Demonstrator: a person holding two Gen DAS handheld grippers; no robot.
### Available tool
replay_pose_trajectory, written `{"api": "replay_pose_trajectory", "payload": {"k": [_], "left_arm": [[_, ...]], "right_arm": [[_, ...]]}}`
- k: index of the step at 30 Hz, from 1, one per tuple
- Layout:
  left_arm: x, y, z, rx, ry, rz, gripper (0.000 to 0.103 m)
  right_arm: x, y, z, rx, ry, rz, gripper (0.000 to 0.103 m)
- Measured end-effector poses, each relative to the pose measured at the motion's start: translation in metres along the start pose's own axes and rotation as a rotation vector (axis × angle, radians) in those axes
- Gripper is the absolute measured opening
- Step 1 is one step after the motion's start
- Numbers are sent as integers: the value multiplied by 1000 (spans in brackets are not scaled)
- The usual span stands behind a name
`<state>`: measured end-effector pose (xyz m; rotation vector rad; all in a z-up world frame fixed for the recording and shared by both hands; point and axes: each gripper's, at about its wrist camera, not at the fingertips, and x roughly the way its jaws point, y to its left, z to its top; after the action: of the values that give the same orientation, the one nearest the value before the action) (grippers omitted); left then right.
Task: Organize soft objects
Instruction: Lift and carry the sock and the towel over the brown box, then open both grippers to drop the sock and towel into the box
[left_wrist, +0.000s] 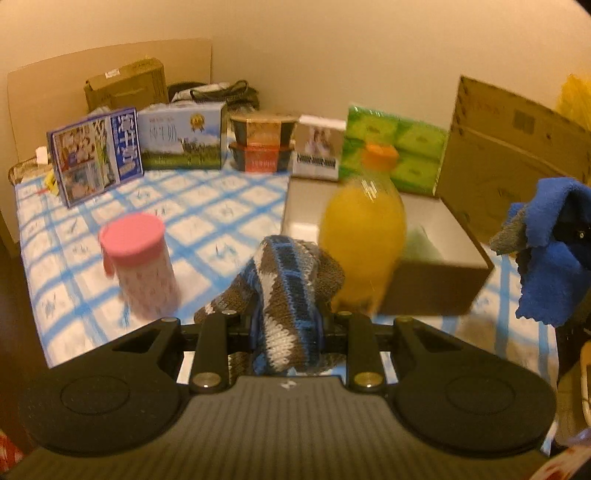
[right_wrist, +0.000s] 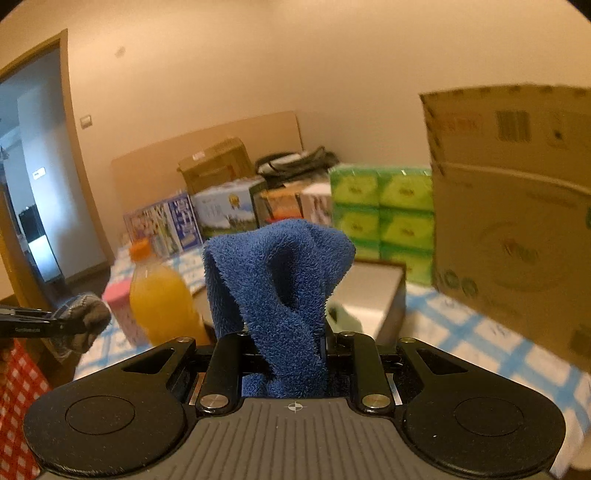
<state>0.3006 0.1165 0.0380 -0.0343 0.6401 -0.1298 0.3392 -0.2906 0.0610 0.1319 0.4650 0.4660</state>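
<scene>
Two soft items carried above the desk (left_wrist: 207, 206), whose blue-checked cloth fills the middle of both views. Left tool (left_wrist: 286, 332), lower centre of the left wrist view: clenched on a knitted sock (left_wrist: 284, 291) striped grey, blue and white, whose free end bunches up above the jaws. Right tool (right_wrist: 284, 350), lower centre of the right wrist view: clenched on a blue terry cloth (right_wrist: 280, 280), which rises in a folded hump from between the jaws; the same cloth hangs at the right edge of the left wrist view.

Judged step: transport, both pieces lifted and not yet set down. The open grey box (left_wrist: 424, 236), centre right of the left wrist view, looks the likely receptacle, though this cannot be confirmed. The orange juice bottle (left_wrist: 364, 236) stands directly before the box, and the pink-lidded canister (left_wrist: 138, 266) stands at lower left. The next move calls for passing each tool over or round the bottle, lowering into the box, then releasing.
</scene>
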Motion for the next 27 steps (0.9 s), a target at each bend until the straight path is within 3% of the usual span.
{"api": "replay_pose_trajectory", "payload": {"k": [7, 13, 20, 27], "left_arm": [[43, 17, 64, 1, -36, -45, 25], [107, 27, 114, 13, -49, -74, 25], [188, 26, 150, 21, -21, -172, 25], [255, 3, 153, 112, 61, -267, 30]], "right_arm": [[59, -9, 48, 33, -31, 33, 22], [121, -18, 72, 66, -27, 34, 22], [201, -21, 72, 68, 55, 27, 22], [259, -25, 55, 76, 139, -3, 22]]}}
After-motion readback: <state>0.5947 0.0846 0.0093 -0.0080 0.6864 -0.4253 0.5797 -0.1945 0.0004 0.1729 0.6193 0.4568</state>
